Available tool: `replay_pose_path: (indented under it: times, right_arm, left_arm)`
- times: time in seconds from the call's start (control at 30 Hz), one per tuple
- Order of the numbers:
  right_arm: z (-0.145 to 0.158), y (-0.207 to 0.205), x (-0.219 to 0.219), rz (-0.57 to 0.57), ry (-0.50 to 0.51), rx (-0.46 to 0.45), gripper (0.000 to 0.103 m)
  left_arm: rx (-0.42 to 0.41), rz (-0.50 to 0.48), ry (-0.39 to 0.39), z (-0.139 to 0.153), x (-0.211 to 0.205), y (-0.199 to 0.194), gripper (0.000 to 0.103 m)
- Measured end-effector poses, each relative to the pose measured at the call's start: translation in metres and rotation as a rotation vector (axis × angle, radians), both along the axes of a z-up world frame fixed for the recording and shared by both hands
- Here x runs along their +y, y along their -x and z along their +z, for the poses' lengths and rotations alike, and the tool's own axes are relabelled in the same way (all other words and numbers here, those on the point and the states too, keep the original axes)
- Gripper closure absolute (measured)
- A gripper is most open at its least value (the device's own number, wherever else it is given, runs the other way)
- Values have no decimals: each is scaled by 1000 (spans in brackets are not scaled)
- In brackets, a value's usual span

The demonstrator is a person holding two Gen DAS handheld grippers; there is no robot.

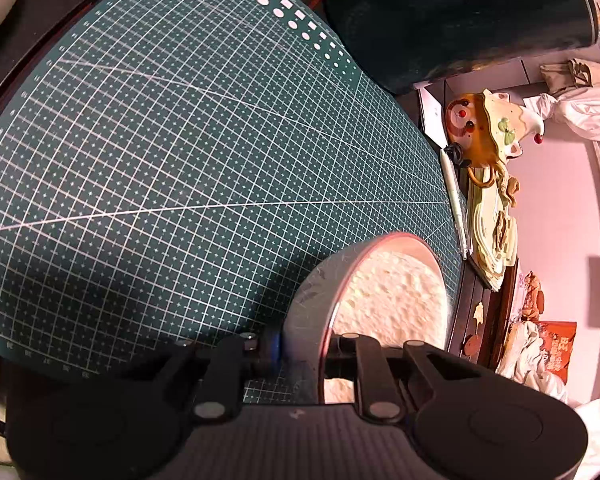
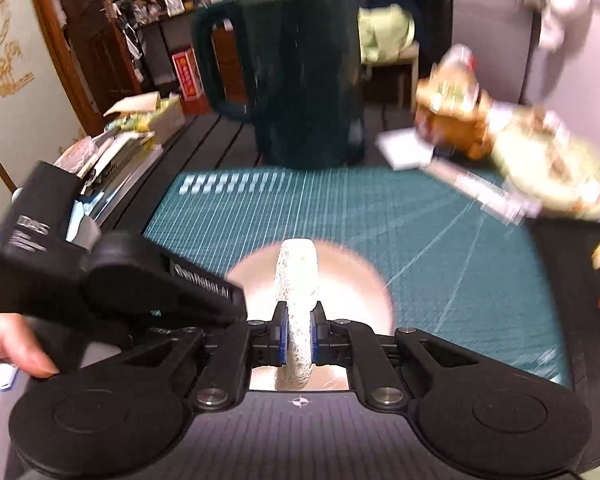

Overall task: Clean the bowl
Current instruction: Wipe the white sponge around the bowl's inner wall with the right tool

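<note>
I have the left gripper (image 1: 300, 350) clamped tight on the near rim of the bowl (image 1: 320, 300), one of the jaws on its grey outer wall and the other inside. The bowl sits tipped on the green cutting mat (image 1: 180, 160), near the mat's right edge, its opening turned to the right. My right gripper (image 2: 299, 340) has its jaws squeezed on a pale sponge (image 2: 296, 280) held edge-on, which stands inside the bowl. A dark green mug (image 2: 300, 80) stands at the mat's far edge on the tabletop (image 2: 204, 132). A hand (image 2: 8, 346) shows at the left of the right wrist view.
</note>
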State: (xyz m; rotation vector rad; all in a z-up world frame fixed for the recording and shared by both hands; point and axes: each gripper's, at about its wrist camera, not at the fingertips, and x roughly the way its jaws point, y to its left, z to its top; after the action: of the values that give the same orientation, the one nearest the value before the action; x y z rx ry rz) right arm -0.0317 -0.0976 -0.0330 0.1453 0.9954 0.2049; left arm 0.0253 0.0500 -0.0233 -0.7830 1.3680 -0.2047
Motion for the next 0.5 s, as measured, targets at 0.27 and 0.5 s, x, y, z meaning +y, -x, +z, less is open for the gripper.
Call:
replay_pose_path:
  times: [0.27, 0.5]
  right_arm:
    - [0, 9, 15, -7, 262, -71, 94]
    - [32, 20, 13, -18, 377, -202, 94]
  left_arm:
    - [0, 1, 8, 0, 1, -1, 85]
    - [1, 2, 7, 2, -4, -1, 84]
